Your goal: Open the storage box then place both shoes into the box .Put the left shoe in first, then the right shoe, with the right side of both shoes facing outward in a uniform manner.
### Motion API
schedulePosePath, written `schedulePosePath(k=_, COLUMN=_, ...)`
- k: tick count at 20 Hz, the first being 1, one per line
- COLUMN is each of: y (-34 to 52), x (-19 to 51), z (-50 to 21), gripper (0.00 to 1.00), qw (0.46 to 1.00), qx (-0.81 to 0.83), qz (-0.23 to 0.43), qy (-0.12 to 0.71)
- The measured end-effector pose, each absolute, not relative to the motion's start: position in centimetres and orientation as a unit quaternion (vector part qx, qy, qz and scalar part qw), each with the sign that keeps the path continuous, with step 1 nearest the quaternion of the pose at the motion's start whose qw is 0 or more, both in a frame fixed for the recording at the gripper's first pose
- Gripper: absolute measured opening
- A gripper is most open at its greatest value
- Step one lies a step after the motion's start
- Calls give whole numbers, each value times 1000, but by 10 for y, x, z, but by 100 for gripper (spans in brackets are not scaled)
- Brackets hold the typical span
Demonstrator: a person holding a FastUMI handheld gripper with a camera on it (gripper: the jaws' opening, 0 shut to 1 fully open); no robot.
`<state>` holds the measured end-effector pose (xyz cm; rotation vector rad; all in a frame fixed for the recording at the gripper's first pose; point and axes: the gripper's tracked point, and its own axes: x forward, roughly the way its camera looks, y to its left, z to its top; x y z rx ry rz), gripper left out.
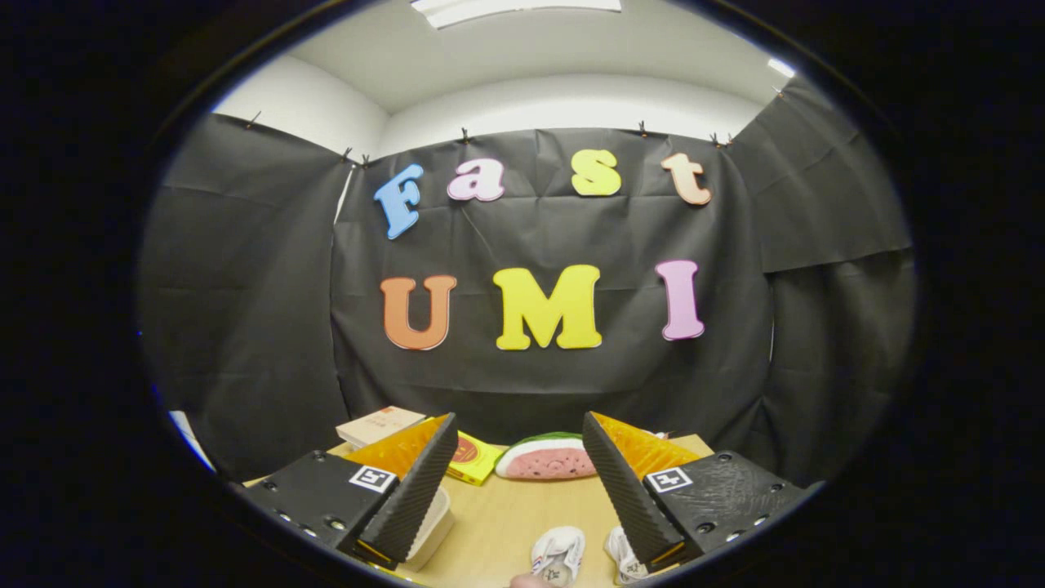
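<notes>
Two shoes (558,554) are seen on the table (506,514), just ahead at six o'clock, unboxed; the storage box (431,527) sits at seven o'clock. The gripper (520,453) is held apart, empty; everything remains undone.

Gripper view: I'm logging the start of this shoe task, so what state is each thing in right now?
gripper: open, holding nothing, above the table
shoes: two, side by side on the table between the fingers, not yet boxed
storage box: on the table beside one finger, mostly hidden, lid state cannot be told
watermelon slice: lying flat beyond the fingers
yellow box: flat, beside the slice
book: closed, flat
</notes>
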<state>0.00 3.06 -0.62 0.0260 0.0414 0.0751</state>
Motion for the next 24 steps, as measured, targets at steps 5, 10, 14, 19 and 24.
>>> schedulePosePath(k=5, y=55, x=4, z=-20, gripper=93, qw=998, qx=19, qz=50, qy=38)
schedulePosePath(k=10, y=100, x=6, z=-65, gripper=94, qw=990, qx=32, qz=98, qy=92)
schedulePosePath(k=14, y=141, x=6, z=-127, gripper=95, qw=972, qx=66, qz=146, qy=172)
schedulePosePath(k=19, y=165, x=6, z=-206, gripper=95, qw=947, qx=88, qz=162, qy=264)
schedulePosePath(k=24, y=180, x=9, z=-259, gripper=95, qw=917, qx=145, qz=168, qy=332)
